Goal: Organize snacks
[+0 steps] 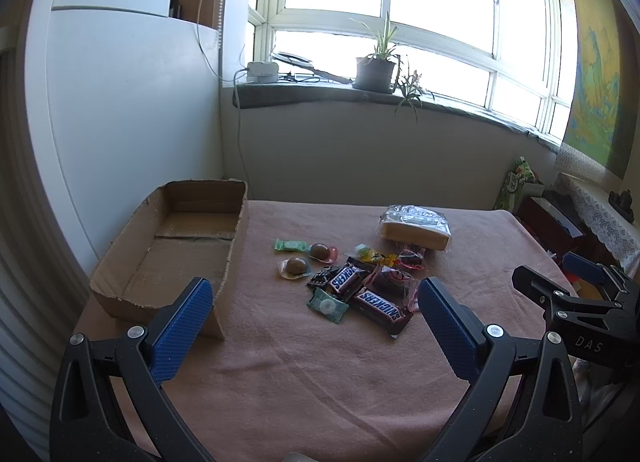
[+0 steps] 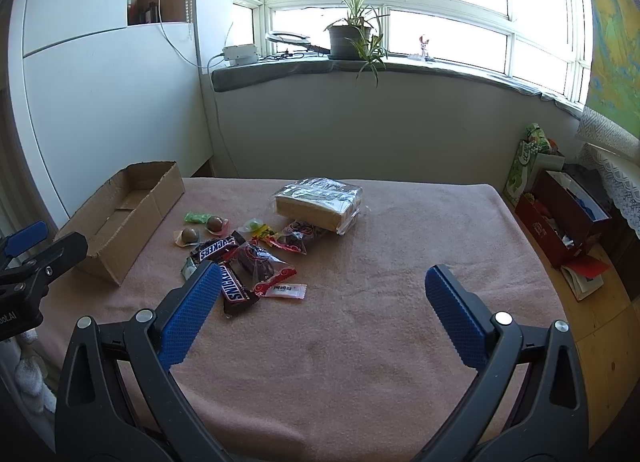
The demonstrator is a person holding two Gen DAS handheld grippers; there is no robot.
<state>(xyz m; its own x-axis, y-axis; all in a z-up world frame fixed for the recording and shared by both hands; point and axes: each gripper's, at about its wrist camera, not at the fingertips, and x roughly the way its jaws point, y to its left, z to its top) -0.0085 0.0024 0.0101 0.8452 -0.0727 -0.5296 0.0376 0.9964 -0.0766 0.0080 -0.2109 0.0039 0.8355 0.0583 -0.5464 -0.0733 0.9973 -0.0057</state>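
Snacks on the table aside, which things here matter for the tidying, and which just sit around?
For the job: cardboard box, Snickers bars, wrapped candies, bagged bread.
Just around: potted plant, red box, white device on the sill.

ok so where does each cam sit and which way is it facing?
Left wrist: on the left gripper, left-front of the table, facing the window; cardboard box close ahead-left, its own blue fingers open, the right gripper at right.
Right wrist: on the right gripper, further right, same heading; bare cloth ahead, fingers open, left gripper at far left.
Shared: box, Snickers bar, wrapped bread, potted plant.
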